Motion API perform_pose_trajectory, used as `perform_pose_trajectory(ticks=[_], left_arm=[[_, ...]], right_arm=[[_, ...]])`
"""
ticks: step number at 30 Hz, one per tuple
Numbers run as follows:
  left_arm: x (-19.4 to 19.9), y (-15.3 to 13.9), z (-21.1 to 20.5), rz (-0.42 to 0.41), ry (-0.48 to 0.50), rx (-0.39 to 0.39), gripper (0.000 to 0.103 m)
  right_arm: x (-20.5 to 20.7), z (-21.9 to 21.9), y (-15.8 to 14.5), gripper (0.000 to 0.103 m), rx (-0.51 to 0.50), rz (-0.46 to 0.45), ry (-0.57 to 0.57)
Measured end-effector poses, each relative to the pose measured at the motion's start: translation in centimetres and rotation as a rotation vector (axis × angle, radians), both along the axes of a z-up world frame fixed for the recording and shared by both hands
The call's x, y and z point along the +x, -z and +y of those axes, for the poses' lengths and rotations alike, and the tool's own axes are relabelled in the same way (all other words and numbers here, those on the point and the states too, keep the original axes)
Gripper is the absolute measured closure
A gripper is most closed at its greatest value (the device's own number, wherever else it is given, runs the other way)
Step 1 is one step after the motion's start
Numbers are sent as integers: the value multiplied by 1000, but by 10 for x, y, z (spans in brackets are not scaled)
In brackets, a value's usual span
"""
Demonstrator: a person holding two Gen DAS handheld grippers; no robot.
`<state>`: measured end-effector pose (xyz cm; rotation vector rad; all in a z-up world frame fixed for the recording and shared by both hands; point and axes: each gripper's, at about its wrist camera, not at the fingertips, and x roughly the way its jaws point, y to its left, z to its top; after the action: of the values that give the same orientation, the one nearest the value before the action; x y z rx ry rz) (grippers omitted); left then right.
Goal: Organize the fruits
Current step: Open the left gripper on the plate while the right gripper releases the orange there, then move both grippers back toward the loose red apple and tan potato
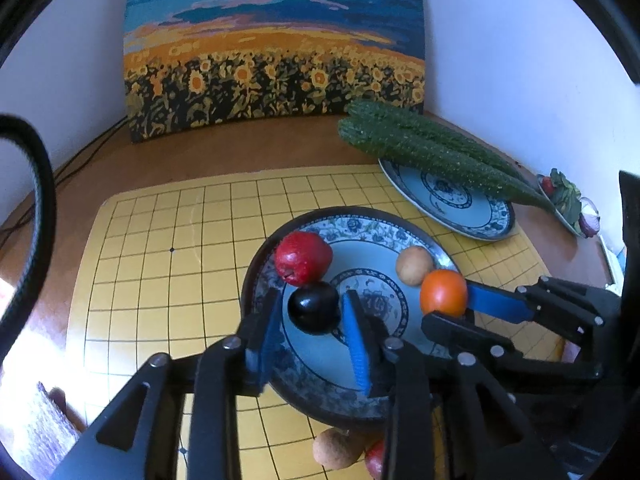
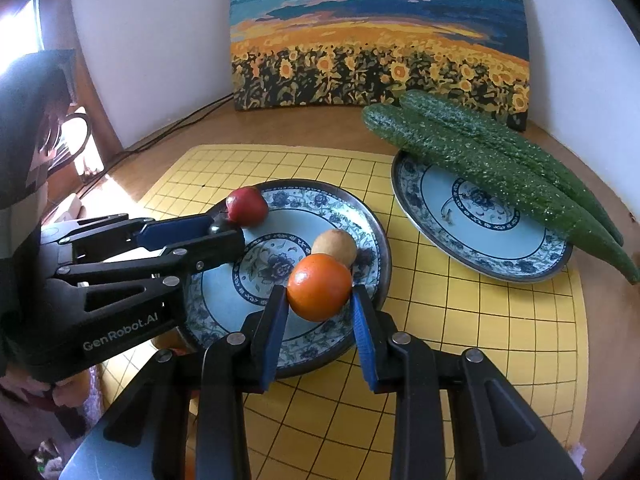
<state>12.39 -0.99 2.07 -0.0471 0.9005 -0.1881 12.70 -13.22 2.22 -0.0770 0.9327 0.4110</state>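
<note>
A blue-patterned plate (image 1: 372, 232) (image 2: 360, 216) sits on the yellow grid mat. On it lie a red apple (image 1: 303, 258) (image 2: 247, 206) and a tan round fruit (image 1: 414, 265) (image 2: 334, 247). My left gripper (image 1: 314, 312) (image 2: 220, 228) is shut on a dark plum (image 1: 314, 312) over the plate. My right gripper (image 2: 320, 294) (image 1: 446, 294) is shut on an orange (image 2: 319, 287) (image 1: 444, 293) over the plate's near side.
A second patterned plate (image 2: 480, 236) (image 1: 460, 204) at the right carries two cucumbers (image 2: 492, 168) (image 1: 432, 148). A sunflower painting (image 2: 380, 40) leans on the wall behind. A tan fruit (image 1: 334, 448) and a red fruit (image 1: 374, 460) lie on the mat near the plate's front edge.
</note>
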Motion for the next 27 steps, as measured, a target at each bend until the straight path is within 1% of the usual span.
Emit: perform_pose_trajectory(ticks=[2, 4, 7, 11, 15, 18, 27], left_arm=[[-1, -3, 2, 16, -1, -25, 63], [-2, -7, 3, 22, 7, -40, 62], [-5, -12, 3, 26, -1, -37, 60], [-12, -18, 7, 44, -11, -68, 59], [-22, -22, 10, 41, -37, -61, 58], [-29, -23, 13, 54, -47, -70, 58], [-48, -26, 20, 63, -51, -70, 58]], right_arm=[[-1, 1, -1, 68, 2, 7, -1], [-2, 2, -3, 61, 11, 13, -7], [-3, 2, -8, 59, 19, 15, -4], [-7, -1, -14, 58, 31, 15, -4], [-16, -5, -17, 58, 36, 6, -3], [-21, -8, -19, 58, 42, 0, 7], [-38, -15, -25, 58, 80, 0, 50]])
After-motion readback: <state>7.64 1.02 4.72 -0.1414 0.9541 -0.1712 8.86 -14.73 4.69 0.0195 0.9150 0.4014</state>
